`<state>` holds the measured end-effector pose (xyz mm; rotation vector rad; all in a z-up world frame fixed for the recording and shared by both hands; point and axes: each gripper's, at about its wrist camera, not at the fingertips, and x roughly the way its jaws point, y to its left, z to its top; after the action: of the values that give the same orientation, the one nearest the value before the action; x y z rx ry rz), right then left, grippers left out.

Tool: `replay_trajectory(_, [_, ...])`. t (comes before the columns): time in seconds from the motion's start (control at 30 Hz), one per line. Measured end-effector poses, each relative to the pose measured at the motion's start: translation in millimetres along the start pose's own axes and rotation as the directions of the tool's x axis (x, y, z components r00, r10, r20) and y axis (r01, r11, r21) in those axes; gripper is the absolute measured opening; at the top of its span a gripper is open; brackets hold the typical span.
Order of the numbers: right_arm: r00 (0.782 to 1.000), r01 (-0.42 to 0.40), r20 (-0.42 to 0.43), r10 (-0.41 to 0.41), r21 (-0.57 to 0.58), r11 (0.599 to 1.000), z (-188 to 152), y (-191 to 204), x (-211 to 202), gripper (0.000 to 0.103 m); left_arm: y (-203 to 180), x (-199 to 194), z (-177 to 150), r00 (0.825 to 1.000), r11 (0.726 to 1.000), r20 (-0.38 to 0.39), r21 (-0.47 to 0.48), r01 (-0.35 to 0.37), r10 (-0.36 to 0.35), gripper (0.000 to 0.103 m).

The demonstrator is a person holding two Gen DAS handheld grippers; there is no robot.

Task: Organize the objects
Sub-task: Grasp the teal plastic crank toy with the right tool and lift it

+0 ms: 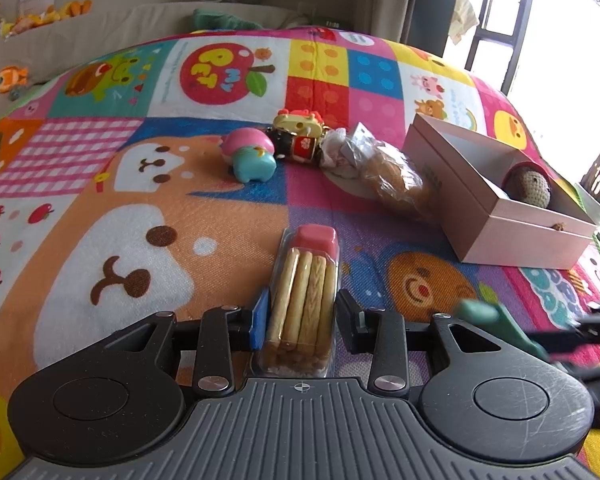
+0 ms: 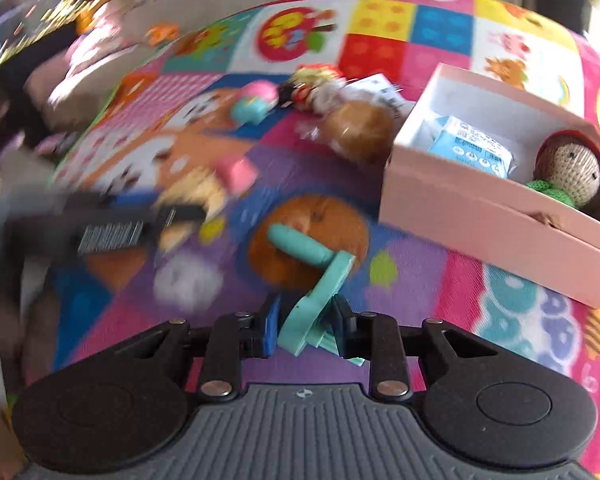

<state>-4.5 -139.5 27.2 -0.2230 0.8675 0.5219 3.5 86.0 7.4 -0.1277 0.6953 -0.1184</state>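
The left gripper (image 1: 300, 316) pinches a clear pack of biscuit sticks (image 1: 305, 300) with a pink cap, lying on the colourful play mat (image 1: 220, 208). The right gripper (image 2: 306, 320) clamps a teal plastic tool (image 2: 312, 280) above the mat. Only the right wrist view shows the blue packet (image 2: 472, 148) beside the crochet doll (image 2: 572, 172) in the pink box (image 2: 480, 216).

A home living room: a cartoon play mat (image 1: 220, 128) covers the floor, with plush toys (image 1: 48, 16) lining a beige sofa (image 1: 112, 28)
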Motion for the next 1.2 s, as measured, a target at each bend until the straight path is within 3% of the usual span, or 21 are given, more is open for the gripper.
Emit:
replay_trajectory(0.07, [0.998, 0.059, 0.013, -0.059, -0.061, 0.996, -12.8, -2.9, -12.8, 0.033, -0.3, 0.0, 0.2, 1.000, 1.000, -0.004, -0.004, -0.005, 0.005, 0.040])
replay_trajectory(0.13, [0.985, 0.169, 0.039, -0.166, -0.122, 0.978, -23.4, -7.1, -21.7, 0.040, -2.1, 0.4, 1.0, 1.000, 1.000, -0.009, -0.007, -0.013, 0.013, 0.040])
replay_trajectory(0.17, [0.972, 0.236, 0.061, -0.229, -0.151, 0.960, -28.2, -9.6, -24.0, 0.045, -2.8, 0.3, 1.0, 1.000, 1.000, -0.011, -0.006, -0.017, 0.017, 0.040])
replay_trajectory(0.27, [0.902, 0.430, 0.115, -0.415, -0.181, 0.884, -35.1, -20.4, -24.8, 0.054, -4.7, -0.2, 0.9, 1.000, 1.000, -0.012, -0.002, -0.024, 0.024, 0.040])
replay_trajectory(0.3, [0.900, 0.434, 0.110, -0.421, -0.154, 0.888, -34.9, -26.4, -27.6, 0.055, -4.7, -0.5, 0.7, 1.000, 1.000, -0.013, -0.001, -0.023, 0.023, 0.040])
replay_trajectory(0.43, [0.954, 0.275, 0.107, -0.281, 0.067, 0.959, -31.2, -47.3, -49.5, 0.089, -5.6, -1.4, 0.4, 1.000, 1.000, -0.013, -0.001, -0.022, 0.022, 0.040])
replay_trajectory(0.6, [0.954, 0.242, 0.126, -0.273, 0.217, 0.946, -30.1, -53.1, -45.2, 0.090, -9.0, -1.7, 0.2, 0.999, 0.999, -0.009, 0.005, -0.035, 0.035, 0.040])
replay_trajectory(0.73, [0.955, 0.258, 0.076, -0.288, 0.269, 0.928, -28.1, -60.9, -20.4, 0.090, -9.1, -1.8, 0.2, 1.000, 1.000, -0.010, 0.000, -0.029, 0.029, 0.040])
replay_trajectory(0.8, [0.957, 0.261, 0.053, -0.286, 0.276, 0.925, -28.8, -63.6, -11.8, 0.089, -9.0, -1.7, 0.0, 0.999, 0.999, -0.010, 0.002, -0.032, 0.032, 0.040])
replay_trajectory(0.9, [0.965, 0.236, 0.052, -0.258, 0.265, 0.935, -27.6, -61.8, -9.6, 0.071, -9.3, -1.5, 0.0, 0.999, 0.999, -0.011, 0.004, -0.039, 0.039, 0.040])
replay_trajectory(1.2, [0.976, 0.174, 0.105, -0.191, 0.155, 0.973, -23.9, -37.0, -31.2, 0.070, -19.5, -0.5, 0.7, 0.997, 0.996, -0.020, 0.049, -0.073, 0.074, 0.038])
